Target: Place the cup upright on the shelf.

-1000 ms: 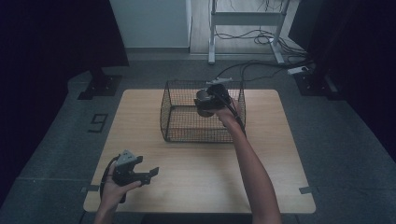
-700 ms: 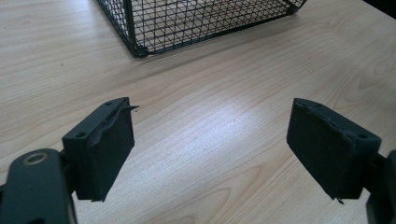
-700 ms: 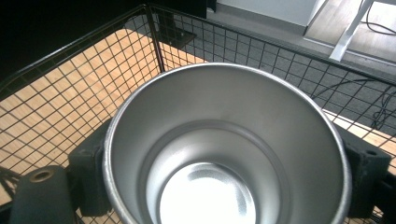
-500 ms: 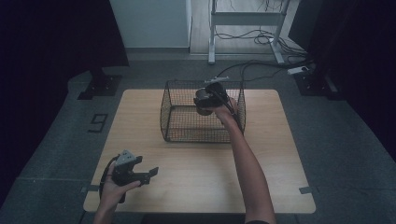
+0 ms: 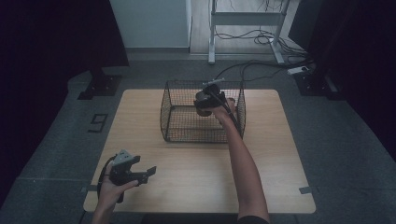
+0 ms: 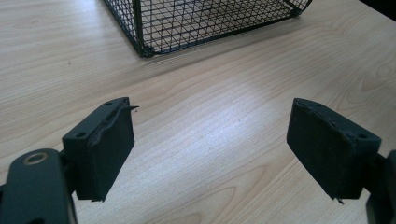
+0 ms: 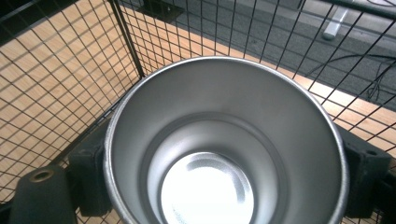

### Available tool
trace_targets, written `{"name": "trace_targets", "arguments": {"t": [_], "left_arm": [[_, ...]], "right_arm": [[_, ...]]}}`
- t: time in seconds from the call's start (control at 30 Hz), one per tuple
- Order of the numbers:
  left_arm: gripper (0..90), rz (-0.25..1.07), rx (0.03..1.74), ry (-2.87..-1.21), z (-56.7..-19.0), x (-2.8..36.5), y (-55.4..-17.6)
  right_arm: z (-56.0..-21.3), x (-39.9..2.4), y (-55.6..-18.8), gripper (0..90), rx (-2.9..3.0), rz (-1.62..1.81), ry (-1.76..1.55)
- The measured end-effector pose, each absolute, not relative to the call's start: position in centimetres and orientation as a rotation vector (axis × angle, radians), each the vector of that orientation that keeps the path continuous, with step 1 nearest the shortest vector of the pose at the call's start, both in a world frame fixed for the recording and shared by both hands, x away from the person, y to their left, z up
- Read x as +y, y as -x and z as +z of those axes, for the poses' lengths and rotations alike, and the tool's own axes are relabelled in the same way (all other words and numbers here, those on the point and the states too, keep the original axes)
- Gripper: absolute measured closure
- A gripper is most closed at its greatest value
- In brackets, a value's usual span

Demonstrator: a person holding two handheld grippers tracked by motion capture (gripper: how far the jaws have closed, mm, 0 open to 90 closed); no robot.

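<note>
Cup [image 7: 224,154] was clamped in right gripper [image 5: 208,100] inside basket [image 5: 177,133], apparently mid-placement or mid-removal; next move needed clearance from mesh; left gripper [image 5: 135,173] idled wide apart over table [image 5: 196,177].

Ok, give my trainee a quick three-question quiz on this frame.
1. True or false: the left gripper holds something.
2. What sits between the right gripper's fingers? A) steel cup B) sponge C) nothing
3. The cup is held inside the wire ____.

Key: 1 false, its fingers are spread over the bare table; 2 A; 3 basket.
</note>
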State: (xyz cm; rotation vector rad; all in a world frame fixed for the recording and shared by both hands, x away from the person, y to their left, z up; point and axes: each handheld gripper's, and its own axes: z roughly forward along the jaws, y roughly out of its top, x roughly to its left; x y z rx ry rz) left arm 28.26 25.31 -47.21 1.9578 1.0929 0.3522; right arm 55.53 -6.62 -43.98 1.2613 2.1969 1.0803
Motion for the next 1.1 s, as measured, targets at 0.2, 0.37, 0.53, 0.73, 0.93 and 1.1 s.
{"name": "trace_targets", "arguments": {"t": [0.2,0.37,0.53,0.73,0.93,1.1], "left_arm": [[15.4,0.354,1.095,-1.953,-47.1,25.4,-28.2],[15.4,0.354,1.097,-1.952,-47.1,25.5,-28.2],[15.4,0.351,1.092,-1.953,-47.1,25.5,-28.2],[15.4,0.356,1.097,-1.949,-47.1,25.6,-28.2],[15.4,0.356,1.097,-1.950,-47.1,25.6,-28.2],[15.4,0.357,1.098,-1.950,-47.1,25.6,-28.2]], "right_arm": [[-44.8,-6.6,-56.1,13.8,2.208,1.038,-1.280],[-45.5,-6.6,-56.4,13.9,2.217,0.995,-1.293],[-45.9,-6.6,-56.6,13.9,2.225,0.976,-1.299],[-46.5,-6.8,-56.9,13.9,2.232,0.948,-1.312],[-46.9,-6.8,-57.0,13.9,2.241,0.925,-1.319],[-47.3,-6.6,-57.1,13.8,2.257,0.895,-1.315]]}}
